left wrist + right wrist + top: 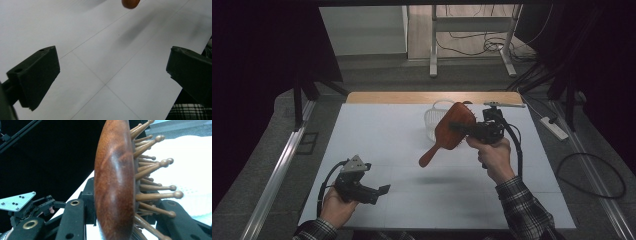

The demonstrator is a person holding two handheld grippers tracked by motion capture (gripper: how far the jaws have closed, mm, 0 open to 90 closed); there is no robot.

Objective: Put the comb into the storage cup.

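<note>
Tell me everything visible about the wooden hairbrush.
The wooden hairbrush is a reddish-brown paddle with a glossy back and ball-tipped wooden pins. The right gripper clamps its head by back and pin side, holding it above the white table, handle slanting down toward the person. A white basket stands behind it.

A white table carries 1 clear plastic basket near its far edge.

Bare table lies open; the basket blocks behind the raised hairbrush.
</note>
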